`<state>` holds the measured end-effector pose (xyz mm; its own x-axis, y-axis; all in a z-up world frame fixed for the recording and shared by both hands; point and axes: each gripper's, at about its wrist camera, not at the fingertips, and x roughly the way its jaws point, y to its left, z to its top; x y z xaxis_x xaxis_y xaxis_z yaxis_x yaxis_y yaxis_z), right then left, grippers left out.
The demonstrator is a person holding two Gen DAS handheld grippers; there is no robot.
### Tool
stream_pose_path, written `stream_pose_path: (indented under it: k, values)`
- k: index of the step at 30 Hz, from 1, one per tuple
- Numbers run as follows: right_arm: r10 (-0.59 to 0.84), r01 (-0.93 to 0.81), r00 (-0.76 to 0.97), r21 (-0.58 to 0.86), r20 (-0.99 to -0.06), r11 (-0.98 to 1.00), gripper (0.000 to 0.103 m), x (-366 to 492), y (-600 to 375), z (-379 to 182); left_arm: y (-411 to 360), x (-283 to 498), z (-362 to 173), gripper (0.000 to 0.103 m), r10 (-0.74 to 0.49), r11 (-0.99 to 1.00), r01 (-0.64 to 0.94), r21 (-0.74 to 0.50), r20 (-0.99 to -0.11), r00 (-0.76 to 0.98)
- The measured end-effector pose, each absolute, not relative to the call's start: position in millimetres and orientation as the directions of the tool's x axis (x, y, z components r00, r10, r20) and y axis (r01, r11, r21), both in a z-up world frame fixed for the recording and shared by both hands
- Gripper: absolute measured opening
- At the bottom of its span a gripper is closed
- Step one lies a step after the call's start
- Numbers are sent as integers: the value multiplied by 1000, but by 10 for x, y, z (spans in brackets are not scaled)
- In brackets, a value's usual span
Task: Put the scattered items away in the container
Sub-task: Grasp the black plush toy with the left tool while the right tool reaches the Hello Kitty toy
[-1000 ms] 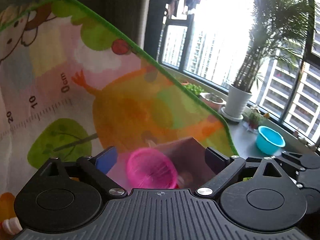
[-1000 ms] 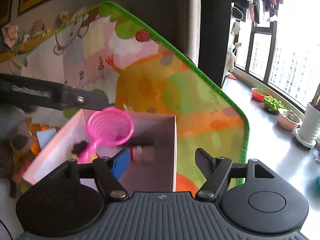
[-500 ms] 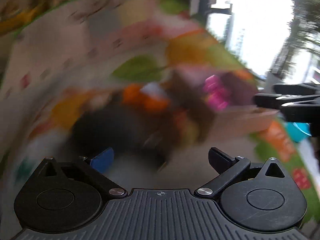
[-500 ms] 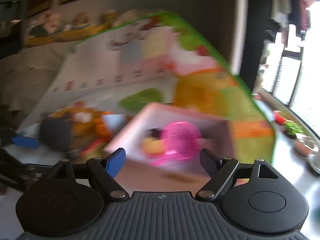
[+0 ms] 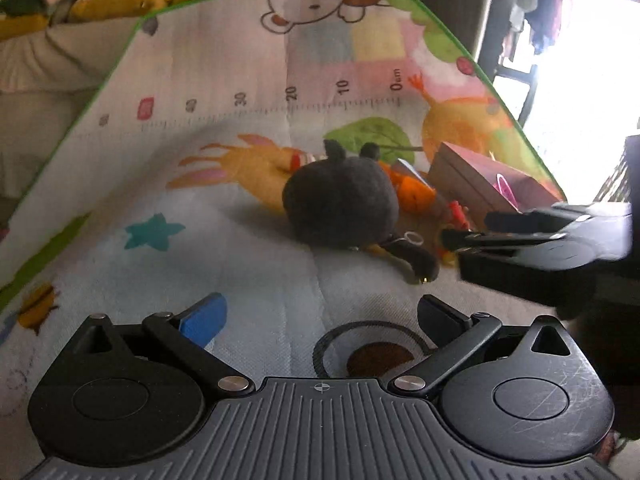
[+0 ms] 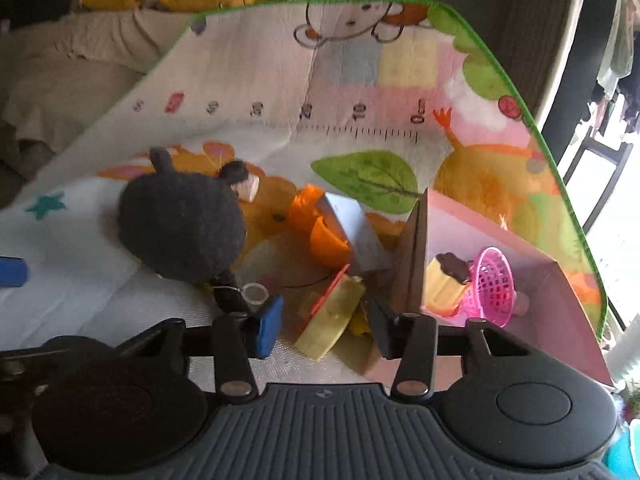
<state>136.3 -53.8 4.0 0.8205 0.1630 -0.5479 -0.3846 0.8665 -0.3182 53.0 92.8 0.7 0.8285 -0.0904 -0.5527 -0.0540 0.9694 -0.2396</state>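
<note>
Both tongs apart, empty: left gripper (image 5: pixel 320 314), right gripper (image 6: pixel 322 330); box (image 6: pixel 416 248) wall hides pink basket (image 6: pixel 494 286) partly.

Pink box (image 6: pixel 532 280), toys (image 6: pixel 328 316) alongside

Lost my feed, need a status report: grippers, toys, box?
Both grippers open, empty: left, right. Pink sieve in box. Black plush, yellow wedge on mat. Nothing blocking.

the black plush (image 6: pixel 180 226) hides most of a small beige block (image 6: pixel 249 189) behind it. the pink box (image 5: pixel 480 178) interior can't be seen from the left wrist, only a sliver of pink basket (image 5: pixel 505 189). window side's blown out white.
</note>
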Motion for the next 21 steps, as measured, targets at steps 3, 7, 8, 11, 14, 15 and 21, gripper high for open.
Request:
stream_pose_path:
  k: [3, 7, 8, 11, 14, 15, 21]
  values:
    - [167, -384, 812, -296, -560, 874, 21, 1344, -604, 75, 939, 515, 3, 103, -97, 966, -55, -252, -551, 829]
    - [255, -430, 774, -185, -580, 884, 19, 1103, -927, 304, 940, 507, -11, 103, -97, 966, -58, -254, -558, 824]
    - [290, -447, 757, -142, -586, 883, 19, 1017, -1042, 362, 943, 517, -23, 103, -97, 965, -60, -255, -559, 823]
    - [354, -475, 728, -60, -587, 878, 18, 749, -1340, 490, 924, 528, -26, 103, -89, 968, -62, -243, -564, 821]
    - [375, -463, 719, 0, -585, 887, 18, 521, -1634, 560, 897, 537, -25, 103, -78, 972, -64, -225, -571, 817]
    - [370, -448, 723, 13, -583, 894, 18, 461, -1732, 564, 890, 539, -25, 103, -75, 973, -65, -220, -573, 816]
    - [275, -300, 750, 62, -602, 952, 20, 370, -2263, 371, 839, 555, -27, 103, -49, 981, -72, -182, -586, 809]
